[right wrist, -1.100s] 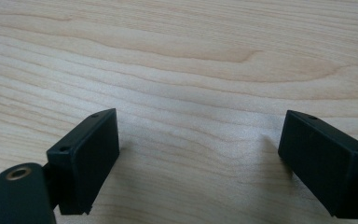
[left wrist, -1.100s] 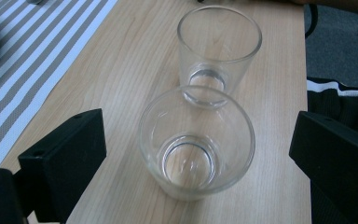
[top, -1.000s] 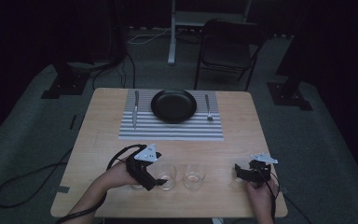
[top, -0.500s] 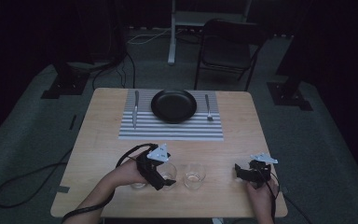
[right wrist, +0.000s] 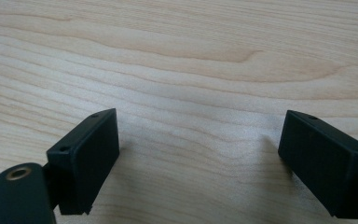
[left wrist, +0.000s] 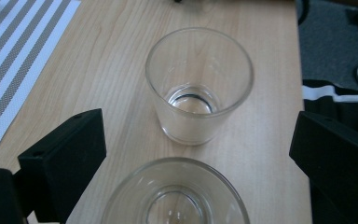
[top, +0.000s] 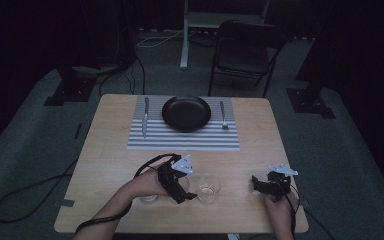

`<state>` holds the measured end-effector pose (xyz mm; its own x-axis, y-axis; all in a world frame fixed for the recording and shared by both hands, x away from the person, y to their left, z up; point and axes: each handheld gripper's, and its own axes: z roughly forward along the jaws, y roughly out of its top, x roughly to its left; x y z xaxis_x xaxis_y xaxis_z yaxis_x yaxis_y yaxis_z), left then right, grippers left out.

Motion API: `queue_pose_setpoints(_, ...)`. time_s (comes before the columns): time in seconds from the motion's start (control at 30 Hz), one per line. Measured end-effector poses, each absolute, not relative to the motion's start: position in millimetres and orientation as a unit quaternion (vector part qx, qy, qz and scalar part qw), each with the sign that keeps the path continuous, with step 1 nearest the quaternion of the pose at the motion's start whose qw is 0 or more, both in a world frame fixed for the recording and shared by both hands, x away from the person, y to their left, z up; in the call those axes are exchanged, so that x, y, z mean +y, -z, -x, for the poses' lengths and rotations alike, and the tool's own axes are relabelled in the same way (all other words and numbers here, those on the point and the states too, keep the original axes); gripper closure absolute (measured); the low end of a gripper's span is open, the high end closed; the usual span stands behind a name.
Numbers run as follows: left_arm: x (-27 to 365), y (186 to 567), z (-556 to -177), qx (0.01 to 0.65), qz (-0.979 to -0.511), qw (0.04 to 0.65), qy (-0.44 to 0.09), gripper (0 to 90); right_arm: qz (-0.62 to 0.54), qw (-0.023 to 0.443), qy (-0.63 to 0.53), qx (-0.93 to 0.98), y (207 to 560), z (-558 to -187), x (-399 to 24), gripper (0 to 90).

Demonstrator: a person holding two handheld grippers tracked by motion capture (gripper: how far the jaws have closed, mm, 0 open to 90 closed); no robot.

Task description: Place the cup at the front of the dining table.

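Light wooden table (top: 110, 150): striped grey-and-white placemat (top: 180, 139) at the far side, untouched. Left gripper (top: 182, 192) has slid across toward table centre since a second ago. Its jaws stand wide apart, the near clear tumbler glass (left wrist: 177, 196) between them, not pressed. Second clear tumbler (left wrist: 199, 84) just beyond. Likely lining up a grasp. Right gripper (right wrist: 200, 158) parked, jaws apart, empty.

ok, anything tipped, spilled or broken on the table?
Nothing stands out. Both glasses stand upright and empty on the wood, the near glass between the open left gripper jaws, the far glass just beyond. Plate, knife and fork sit neatly on the striped mat. The right gripper is open over bare table.
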<state>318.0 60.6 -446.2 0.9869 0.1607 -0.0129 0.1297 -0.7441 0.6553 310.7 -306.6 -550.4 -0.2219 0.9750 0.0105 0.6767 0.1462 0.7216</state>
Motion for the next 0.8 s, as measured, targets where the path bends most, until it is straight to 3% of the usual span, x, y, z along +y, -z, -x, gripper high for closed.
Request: queue_pose_setpoints(0.8, 18.3, 457.8, -323.9, 0.057, -0.951, 0.304, -0.018, 4.1, -0.575, 0.241, -0.310, 0.718, 550.4, -310.7, -306.6, 11.8)
